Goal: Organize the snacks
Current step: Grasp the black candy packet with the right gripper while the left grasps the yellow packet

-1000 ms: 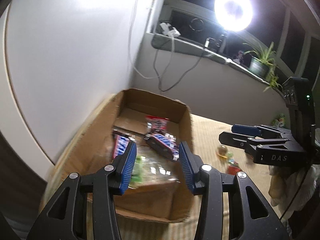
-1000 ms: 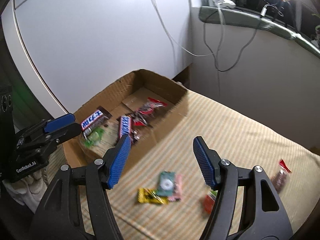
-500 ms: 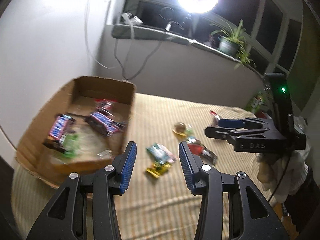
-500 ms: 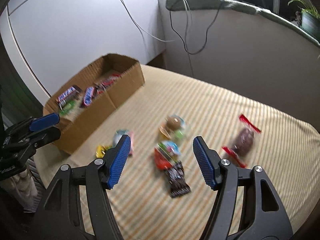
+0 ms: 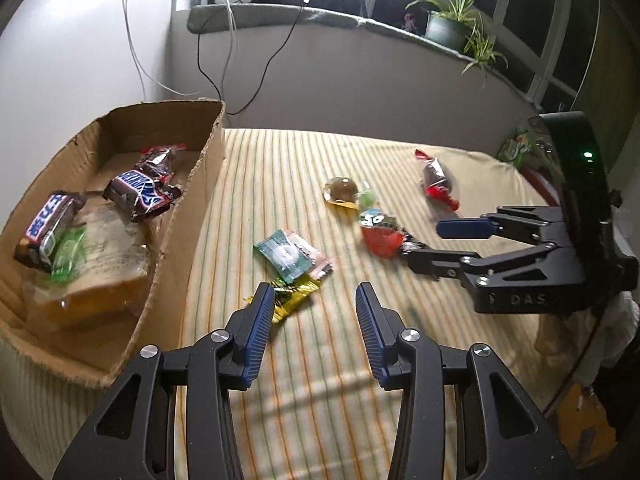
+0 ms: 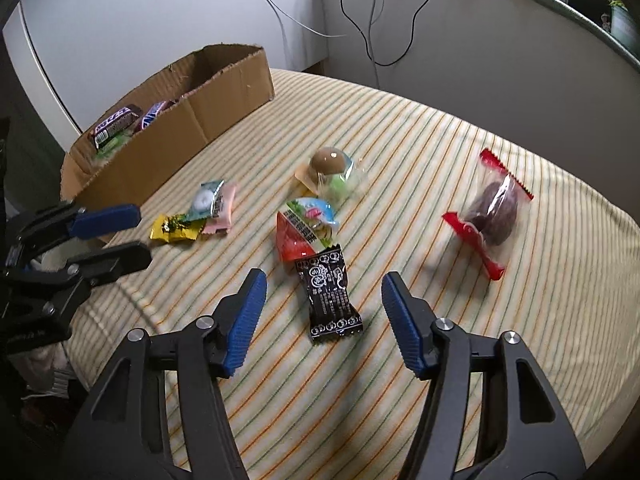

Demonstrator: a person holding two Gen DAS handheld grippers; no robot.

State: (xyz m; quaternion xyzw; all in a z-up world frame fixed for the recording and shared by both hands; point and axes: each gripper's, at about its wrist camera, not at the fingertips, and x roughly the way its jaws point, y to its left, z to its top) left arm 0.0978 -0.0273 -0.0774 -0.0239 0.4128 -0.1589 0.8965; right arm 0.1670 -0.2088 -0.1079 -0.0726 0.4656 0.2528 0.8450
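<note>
A cardboard box point(image 5: 188, 216) point(image 6: 192, 120) at the left holds Snickers bars point(image 5: 138, 194) and other wrapped snacks. Loose snacks lie on the striped cloth. My left gripper point(image 5: 314, 296) point(image 6: 142, 236) hangs open and empty just short of a yellow wrapper point(image 5: 294, 300) and a teal packet point(image 5: 286, 254). My right gripper point(image 6: 324, 284) point(image 5: 424, 242) is open with its jaws closing. A black packet point(image 6: 328, 296) lies on the cloth between its fingers, and no pad touches it. Beyond it are a red packet point(image 6: 304, 228), a jelly cup point(image 6: 330, 164) and a red-ended bag point(image 6: 492, 216).
The striped cloth point(image 6: 400, 128) curves down at its near and right edges. White wall panels stand behind the box. Cables point(image 5: 224, 60) hang from a window ledge point(image 5: 304, 12) with a potted plant point(image 5: 448, 24).
Both grippers have swung away from the box and come down over the loose snacks. The right gripper's jaws have narrowed a little.
</note>
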